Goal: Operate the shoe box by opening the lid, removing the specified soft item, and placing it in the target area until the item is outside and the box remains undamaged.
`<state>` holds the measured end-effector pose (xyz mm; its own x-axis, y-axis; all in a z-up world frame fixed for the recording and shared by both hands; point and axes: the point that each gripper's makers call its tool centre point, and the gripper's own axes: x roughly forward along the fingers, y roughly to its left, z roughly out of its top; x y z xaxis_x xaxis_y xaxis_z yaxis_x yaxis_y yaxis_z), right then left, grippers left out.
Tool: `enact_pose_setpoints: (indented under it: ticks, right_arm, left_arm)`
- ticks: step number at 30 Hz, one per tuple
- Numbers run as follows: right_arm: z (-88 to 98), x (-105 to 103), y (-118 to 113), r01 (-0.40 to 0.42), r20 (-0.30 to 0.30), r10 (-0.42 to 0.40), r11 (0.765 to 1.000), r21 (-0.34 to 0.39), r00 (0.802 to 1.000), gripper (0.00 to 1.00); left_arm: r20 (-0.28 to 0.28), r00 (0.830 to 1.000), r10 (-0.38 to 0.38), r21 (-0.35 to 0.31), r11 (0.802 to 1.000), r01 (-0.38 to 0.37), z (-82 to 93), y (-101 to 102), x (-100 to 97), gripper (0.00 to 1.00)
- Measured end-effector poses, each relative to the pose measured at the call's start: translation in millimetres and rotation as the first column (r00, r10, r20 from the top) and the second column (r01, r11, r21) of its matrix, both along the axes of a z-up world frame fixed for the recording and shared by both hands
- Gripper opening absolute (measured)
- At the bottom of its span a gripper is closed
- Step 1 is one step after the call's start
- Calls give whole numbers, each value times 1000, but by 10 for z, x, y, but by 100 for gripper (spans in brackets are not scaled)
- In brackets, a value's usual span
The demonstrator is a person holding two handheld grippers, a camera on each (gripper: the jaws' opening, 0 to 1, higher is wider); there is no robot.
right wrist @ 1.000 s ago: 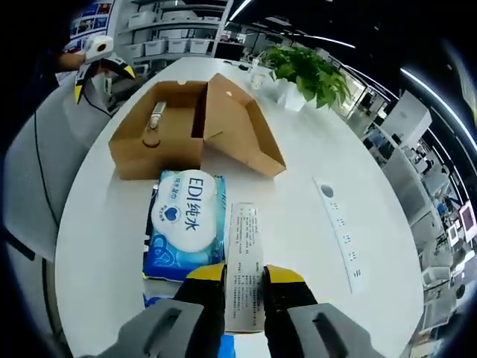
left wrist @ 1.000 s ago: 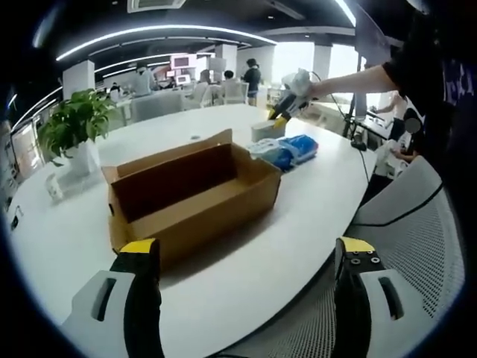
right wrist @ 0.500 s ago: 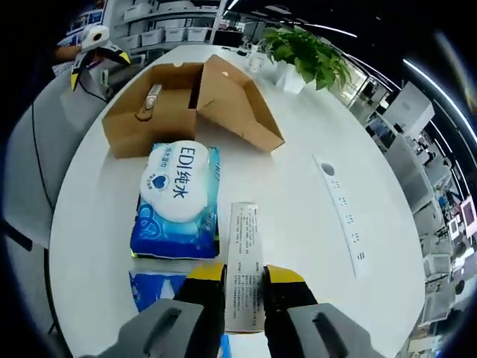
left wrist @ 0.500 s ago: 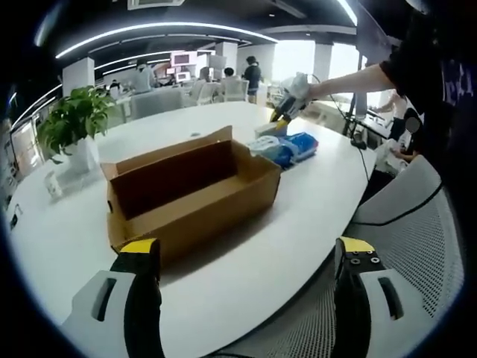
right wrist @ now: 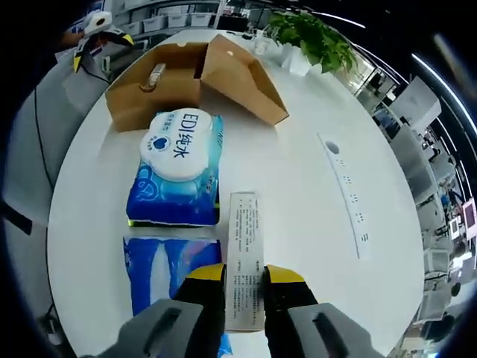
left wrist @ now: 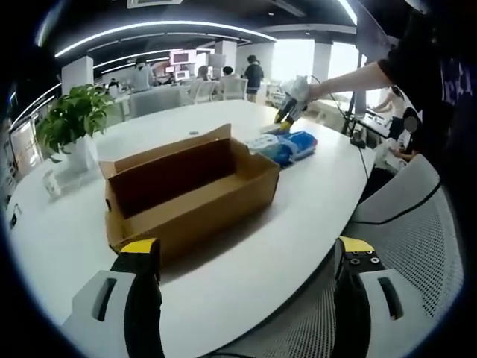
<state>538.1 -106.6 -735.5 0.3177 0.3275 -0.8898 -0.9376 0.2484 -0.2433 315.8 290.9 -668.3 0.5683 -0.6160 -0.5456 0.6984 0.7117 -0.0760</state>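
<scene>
The brown cardboard shoe box (left wrist: pixel 190 190) stands open on the white table (left wrist: pixel 298 224), its lid tilted back. My left gripper (left wrist: pixel 247 250) is open, short of the box's near side, with nothing between its jaws. My right gripper (right wrist: pixel 244 277) is shut on a long white printed slip (right wrist: pixel 245 253), held over the table beside two blue wipe packs (right wrist: pixel 179 168). In the right gripper view the box (right wrist: pixel 190 78) lies beyond the packs, with a small pale object (right wrist: pixel 154 74) inside. In the left gripper view a hand holds the right gripper (left wrist: pixel 287 110) above those packs (left wrist: pixel 287 145).
A potted plant (left wrist: pixel 71 119) stands at the table's far left, and shows again as the plant (right wrist: pixel 313 37) behind the box. A white power strip (right wrist: pixel 346 198) lies on the table to the right. A mesh chair (left wrist: pixel 417 246) sits at the table's edge. People sit far back.
My right gripper has drawn back from the box with the white slip in it, bringing the second blue pack into sight. The left gripper has hardly moved.
</scene>
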Motion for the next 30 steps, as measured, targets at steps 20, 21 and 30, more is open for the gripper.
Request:
enact_pose_setpoints:
  ticks: [20, 21, 30]
  right_arm:
    - [-109, -27, -360, -27, -13, 25, 993, -117, 1000, 15]
    - [-116, -28, -369, -27, -13, 25, 992, -120, 1000, 15]
    - [-154, -42, -401, -33, -16, 31, 991, -133, 999, 15]
  left_arm:
    - [-6, 1000, -5, 9, 1000, 5, -17, -6, -11, 96]
    - [-6, 1000, -5, 10, 1000, 5, -18, -7, -11, 96]
    - [-10, 1000, -5, 10, 1000, 5, -24, -4, -6, 95]
